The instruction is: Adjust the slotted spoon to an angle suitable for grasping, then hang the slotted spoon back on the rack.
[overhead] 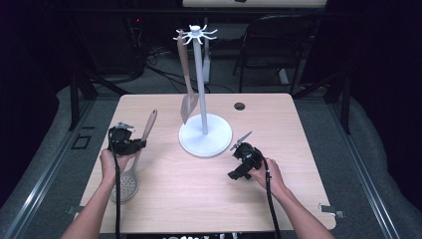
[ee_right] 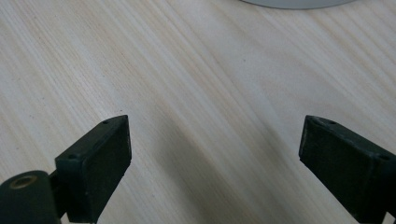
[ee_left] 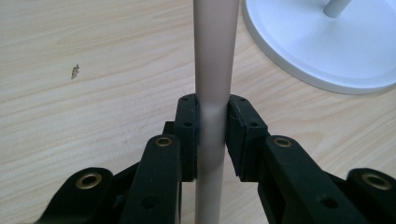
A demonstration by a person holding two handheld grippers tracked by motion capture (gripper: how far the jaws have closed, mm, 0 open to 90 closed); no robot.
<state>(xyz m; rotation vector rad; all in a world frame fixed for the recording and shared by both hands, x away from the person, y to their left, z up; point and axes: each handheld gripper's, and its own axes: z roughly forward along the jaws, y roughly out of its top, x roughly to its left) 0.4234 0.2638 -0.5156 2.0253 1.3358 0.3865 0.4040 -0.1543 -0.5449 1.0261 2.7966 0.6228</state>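
A beige slotted spoon lies slanted at the table's left, its round perforated head near the front edge. My left gripper is shut on its handle, and both pads press the shaft in the left gripper view. A white stand with a round base and a ring of hooks on top stands mid-table; a beige spatula hangs from one hook. My right gripper sits just right of the base, jaws open over bare wood.
The wooden table has a small round hole near its back edge. A dark chair stands behind the table. The stand's base rim lies close ahead of the left gripper, to its right.
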